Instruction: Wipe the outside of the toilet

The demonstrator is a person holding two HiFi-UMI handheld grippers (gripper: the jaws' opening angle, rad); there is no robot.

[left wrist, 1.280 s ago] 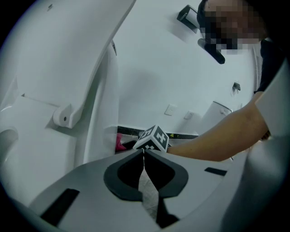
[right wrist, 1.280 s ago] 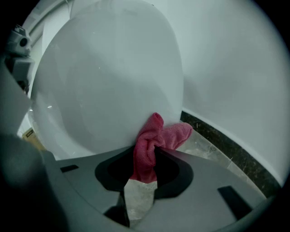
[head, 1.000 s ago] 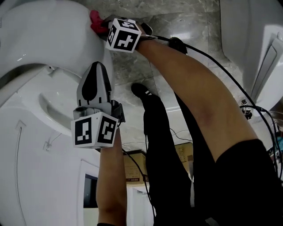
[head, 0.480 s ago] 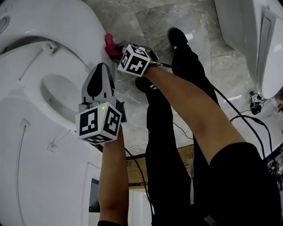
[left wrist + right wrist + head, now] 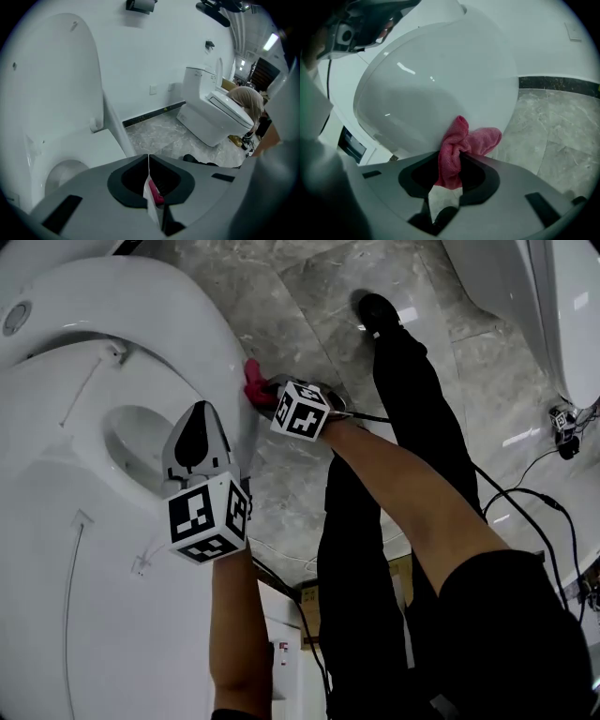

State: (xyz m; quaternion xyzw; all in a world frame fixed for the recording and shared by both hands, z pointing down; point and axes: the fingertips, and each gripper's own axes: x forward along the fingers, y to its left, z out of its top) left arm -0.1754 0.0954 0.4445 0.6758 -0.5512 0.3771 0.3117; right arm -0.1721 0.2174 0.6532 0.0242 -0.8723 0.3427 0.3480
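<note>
My right claw [image 5: 449, 159] is clamped on the pink cloth [image 5: 461, 140], which is pressed against the outer curve of the toilet bowl [image 5: 431, 89], low on its side above the marble floor [image 5: 553, 126]. My left claw [image 5: 148, 159] has its jaws closed together on nothing, poised above the bowl's top edge.

- Left gripper [image 5: 195, 418], grey with black-lined jaws and a square-marker cube at its rear: jaws closed tip to tip [image 5: 149, 161]; it points up and away from the body; the bare left forearm [image 5: 236, 634] rises straight behind it
- Right gripper [image 5: 269, 396], same build: jaws clamped on a crumpled pink cloth [image 5: 461, 143] that bunches between the fingers and spills past their tips; the bare right forearm [image 5: 403, 488] stretches diagonally forward, crossing in front of the legs
</note>
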